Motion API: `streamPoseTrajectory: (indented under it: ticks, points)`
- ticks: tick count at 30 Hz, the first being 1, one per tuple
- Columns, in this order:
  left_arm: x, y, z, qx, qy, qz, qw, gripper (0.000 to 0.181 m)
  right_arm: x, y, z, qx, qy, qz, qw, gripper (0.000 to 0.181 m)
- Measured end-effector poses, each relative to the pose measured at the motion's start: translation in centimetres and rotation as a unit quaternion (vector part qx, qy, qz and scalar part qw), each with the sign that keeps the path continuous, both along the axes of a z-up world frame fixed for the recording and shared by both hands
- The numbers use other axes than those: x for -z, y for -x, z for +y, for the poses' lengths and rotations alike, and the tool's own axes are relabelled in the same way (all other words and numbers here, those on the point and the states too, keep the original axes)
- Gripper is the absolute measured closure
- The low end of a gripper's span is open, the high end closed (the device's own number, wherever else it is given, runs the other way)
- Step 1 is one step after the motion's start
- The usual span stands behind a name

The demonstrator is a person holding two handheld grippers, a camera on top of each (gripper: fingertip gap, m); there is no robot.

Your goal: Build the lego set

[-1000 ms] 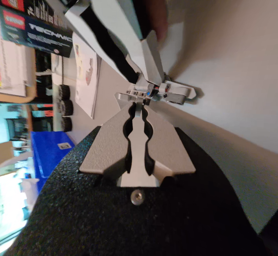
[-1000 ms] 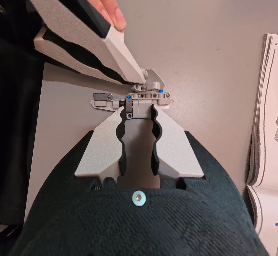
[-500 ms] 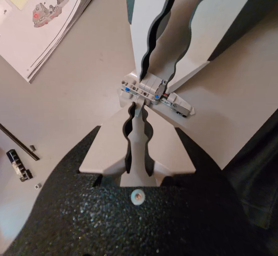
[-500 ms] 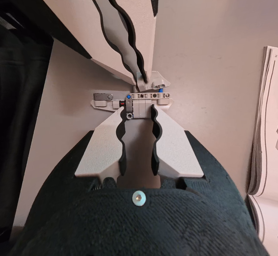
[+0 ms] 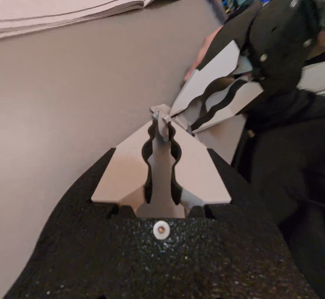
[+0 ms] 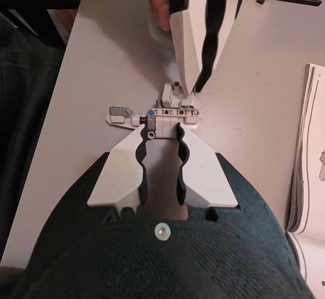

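- Plain beige table (image 6: pixel 109 65) carried everything, with the instruction booklet (image 6: pixel 309 150) off at the right edge.
- Left gripper (image 6: pixel 193 89) had swung round since half a second back; its jaws were narrow, pinching a small grey piece (image 6: pixel 175 95) against the build's far side.
- Right gripper (image 6: pixel 161 129) hadn't budged, jaws clamped on the lego assembly (image 6: pixel 165 123), so seating looked close.
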State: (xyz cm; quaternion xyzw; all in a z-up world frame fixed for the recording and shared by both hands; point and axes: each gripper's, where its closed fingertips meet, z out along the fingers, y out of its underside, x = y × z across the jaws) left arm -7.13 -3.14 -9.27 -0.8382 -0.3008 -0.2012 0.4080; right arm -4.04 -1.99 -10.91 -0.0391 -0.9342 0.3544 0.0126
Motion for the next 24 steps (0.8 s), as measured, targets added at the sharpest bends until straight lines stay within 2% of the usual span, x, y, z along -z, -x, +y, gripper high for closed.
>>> streamPoseTrajectory:
  ticks: [3,7,10,13,19,21,24]
  points:
    - [0.03,-0.17,0.68,-0.010,-0.035,-0.069,0.997,0.172,-0.01,0.02,0.03,0.007,0.008,0.007,1.000,0.150]
    - [0.07,-0.38,0.56,-0.028,-0.025,-0.088,0.995,0.174,-0.01,-0.15,0.17,0.038,0.013,-0.002,0.999,0.150]
    - [-0.12,-0.26,0.45,-0.066,-0.013,-0.085,0.994,0.181,-0.01,-0.34,0.05,0.068,0.010,-0.005,0.998,0.150]
    - [-0.14,-0.07,0.45,-0.111,-0.023,-0.089,0.989,0.181,0.00,-0.32,-0.06,0.089,0.009,-0.003,0.996,0.150]
    - [0.02,0.23,0.22,-0.154,-0.032,-0.099,0.983,0.181,-0.01,-0.16,-0.23,0.096,0.019,-0.006,0.995,0.150]
    - [0.07,0.21,0.18,-0.183,-0.052,-0.118,0.975,0.181,-0.01,-0.15,-0.21,0.097,0.018,-0.005,0.995,0.150]
    - [0.25,0.03,0.01,-0.183,-0.066,-0.153,0.969,0.181,-0.06,-0.30,-0.22,0.077,0.029,-0.007,0.997,0.150]
